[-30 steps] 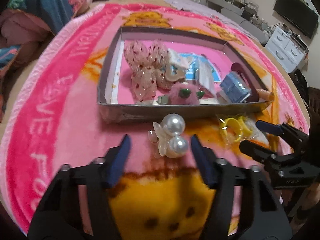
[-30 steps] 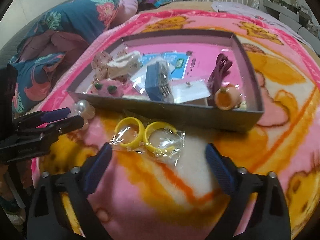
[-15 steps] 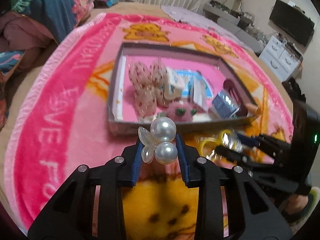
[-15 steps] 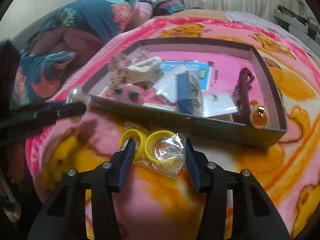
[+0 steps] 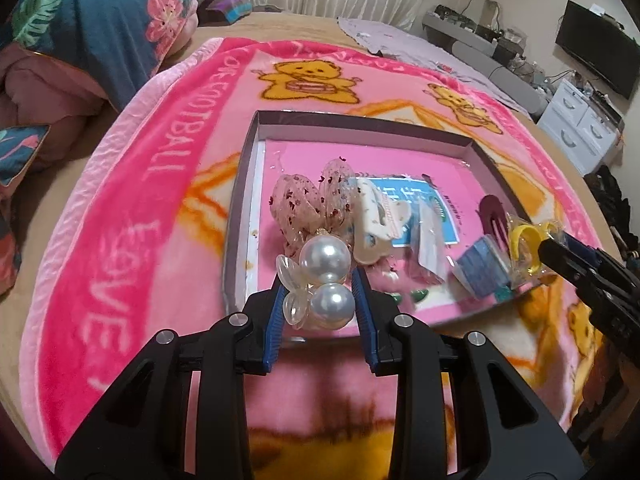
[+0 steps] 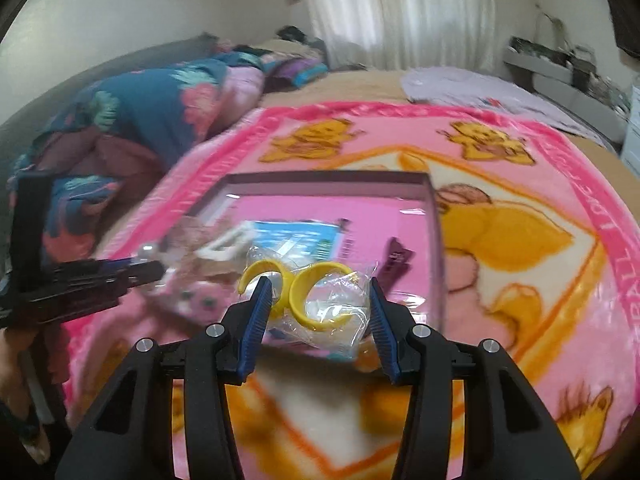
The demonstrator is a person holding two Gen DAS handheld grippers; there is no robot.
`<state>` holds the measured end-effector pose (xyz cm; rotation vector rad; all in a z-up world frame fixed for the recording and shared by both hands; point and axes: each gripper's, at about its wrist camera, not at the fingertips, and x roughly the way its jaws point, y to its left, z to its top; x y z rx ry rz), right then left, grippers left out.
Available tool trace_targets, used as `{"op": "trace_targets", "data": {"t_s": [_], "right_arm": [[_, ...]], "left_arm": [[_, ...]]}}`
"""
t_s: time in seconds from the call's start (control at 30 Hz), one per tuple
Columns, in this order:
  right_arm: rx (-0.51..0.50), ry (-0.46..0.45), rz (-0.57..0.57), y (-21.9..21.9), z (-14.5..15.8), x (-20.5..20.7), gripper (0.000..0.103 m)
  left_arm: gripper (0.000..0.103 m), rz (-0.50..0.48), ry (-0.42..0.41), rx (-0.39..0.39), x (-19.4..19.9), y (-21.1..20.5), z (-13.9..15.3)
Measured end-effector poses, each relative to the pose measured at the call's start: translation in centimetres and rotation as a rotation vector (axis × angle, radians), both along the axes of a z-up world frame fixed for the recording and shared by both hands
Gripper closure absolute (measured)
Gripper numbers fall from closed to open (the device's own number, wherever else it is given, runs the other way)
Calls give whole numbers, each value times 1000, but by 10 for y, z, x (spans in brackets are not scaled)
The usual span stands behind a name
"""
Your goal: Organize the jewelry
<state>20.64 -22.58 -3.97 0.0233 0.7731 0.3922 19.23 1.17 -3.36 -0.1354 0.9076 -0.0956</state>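
Observation:
My left gripper (image 5: pixel 319 280) is shut on a pearl hair clip (image 5: pixel 320 276) with two big white pearls and holds it above the near edge of the grey tray (image 5: pixel 236 200). My right gripper (image 6: pixel 318 300) is shut on a clear bag of yellow hoop earrings (image 6: pixel 316 296) and holds it over the tray's near side (image 6: pixel 436 240). The bag also shows in the left wrist view (image 5: pixel 524 240), at the tray's right side. The tray has a pink floor and lies on a pink bear blanket (image 5: pixel 132 216).
In the tray lie a sheer dotted bow (image 5: pixel 312 204), a white claw clip (image 5: pixel 376 220), a blue card (image 5: pixel 424 212), a blue box (image 5: pixel 484 268), a maroon clip (image 5: pixel 494 216) and a pink fluffy piece (image 6: pixel 192 296). Folded bedding (image 5: pixel 80 40) sits far left, drawers (image 5: pixel 580 128) far right.
Both grippers closed on their items and lifted them off the blanket, then carried them forward over the tray. The right wrist view is blurred by motion.

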Motion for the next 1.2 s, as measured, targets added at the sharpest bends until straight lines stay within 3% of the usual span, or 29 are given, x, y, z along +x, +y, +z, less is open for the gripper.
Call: {"op": "trace_targets", "data": {"t_s": [0.2,0.33,0.53,0.7,1.0,1.2], "right_arm": [[11,4,-19,-6,-8,-1,46],[8,-48,-24,-9,7,-20,31],[11,-106,-35,-19,27,-56,11],[16,-107,-36,-28,30,-84,5],[23,-98,-17,-26,26,-112,4],[12,-84,-7,-22,20,-122,4]], "left_arm": [[76,-5,-11,11,-2,-3,1],[62,-5,-38,14,-14,-5,13],[50,-9,-79,22,-42,-10,31],[43,-21,-107,27,-67,-15,39],[30,-33,-109,31,-101,-24,29],[15,-34,-108,11,-110,-27,23]]}}
